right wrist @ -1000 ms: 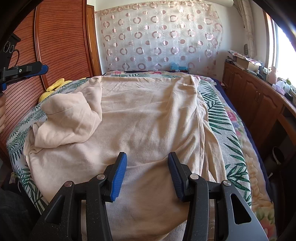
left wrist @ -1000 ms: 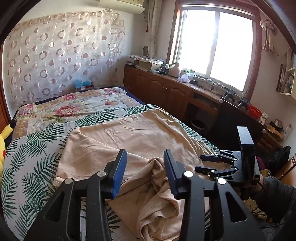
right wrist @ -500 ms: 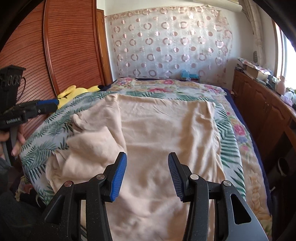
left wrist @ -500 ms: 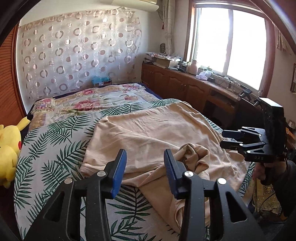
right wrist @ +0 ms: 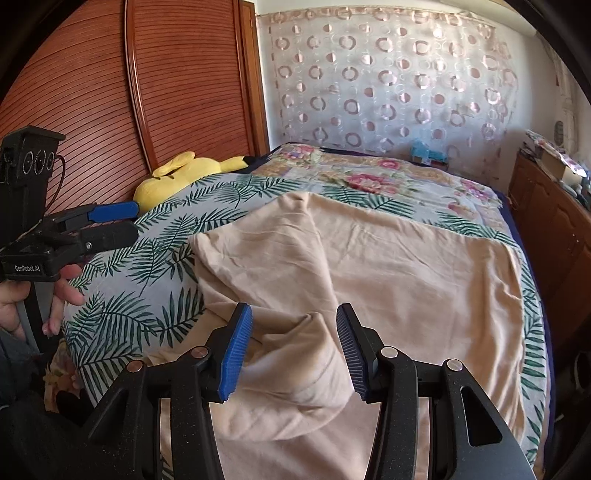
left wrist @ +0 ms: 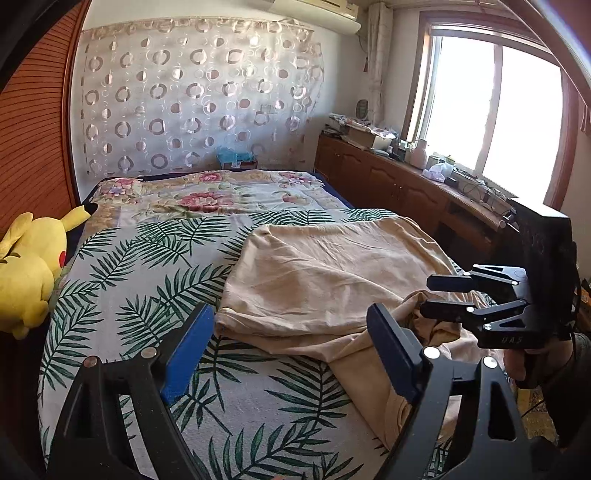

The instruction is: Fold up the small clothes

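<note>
Beige garment (right wrist: pixel 369 266) bunched between wide right gripper (right wrist: pixel 293 347) fingers; left gripper (left wrist: pixel 288 354) wide, garment beyond.

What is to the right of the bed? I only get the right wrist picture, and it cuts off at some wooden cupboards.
Observer: The left wrist view shows a big bright window above those cupboards.
Operator: Is the other tool gripping anything?
Observer: No. The left gripper is open. Seen along its fingers, only the leaf-print bedspread and an edge of the beige cloth lie ahead, and nothing is pinched.
Operator: Anything above the curtain?
Observer: Yes, a white air conditioner is on the wall just over the curtain.
</note>
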Demonstrator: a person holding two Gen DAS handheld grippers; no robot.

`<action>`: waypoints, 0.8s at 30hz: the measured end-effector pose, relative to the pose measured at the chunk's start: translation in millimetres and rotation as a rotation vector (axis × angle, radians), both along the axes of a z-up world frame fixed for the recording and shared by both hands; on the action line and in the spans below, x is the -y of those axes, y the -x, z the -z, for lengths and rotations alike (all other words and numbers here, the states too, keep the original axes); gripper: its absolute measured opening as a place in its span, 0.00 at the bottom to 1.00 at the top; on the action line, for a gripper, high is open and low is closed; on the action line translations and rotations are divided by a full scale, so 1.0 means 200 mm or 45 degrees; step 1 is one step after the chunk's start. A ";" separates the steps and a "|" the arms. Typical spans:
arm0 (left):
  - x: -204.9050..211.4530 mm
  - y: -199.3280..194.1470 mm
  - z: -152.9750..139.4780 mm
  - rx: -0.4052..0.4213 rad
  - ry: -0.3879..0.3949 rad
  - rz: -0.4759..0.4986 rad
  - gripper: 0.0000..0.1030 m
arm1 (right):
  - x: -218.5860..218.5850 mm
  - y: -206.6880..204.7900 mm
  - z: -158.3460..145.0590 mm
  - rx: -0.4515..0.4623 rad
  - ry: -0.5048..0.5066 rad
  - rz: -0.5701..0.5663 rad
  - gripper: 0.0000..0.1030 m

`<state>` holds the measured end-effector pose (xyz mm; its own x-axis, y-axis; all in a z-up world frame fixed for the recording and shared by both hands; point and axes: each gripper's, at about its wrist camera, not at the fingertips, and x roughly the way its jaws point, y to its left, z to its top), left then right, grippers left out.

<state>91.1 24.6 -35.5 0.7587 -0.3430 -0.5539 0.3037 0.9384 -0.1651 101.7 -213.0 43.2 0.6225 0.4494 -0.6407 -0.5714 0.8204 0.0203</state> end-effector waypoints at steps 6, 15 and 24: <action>-0.04 0.00 0.03 -0.016 -0.002 -0.029 0.83 | 0.00 -0.09 0.08 -0.141 0.032 0.022 0.49; -0.03 -0.01 0.07 -0.039 0.005 -0.023 0.83 | 0.02 -0.07 0.07 -0.148 -0.030 -0.079 0.13; 0.00 0.01 0.04 -0.015 0.006 -0.007 0.83 | 0.26 0.17 -0.18 0.062 -0.128 -0.017 0.13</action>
<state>88.2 24.4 -44.3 0.7540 -0.3416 -0.5611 0.2967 0.9392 -0.1731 67.2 -265.2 80.1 0.6452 0.5185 -0.5610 -0.5846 0.8079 0.0744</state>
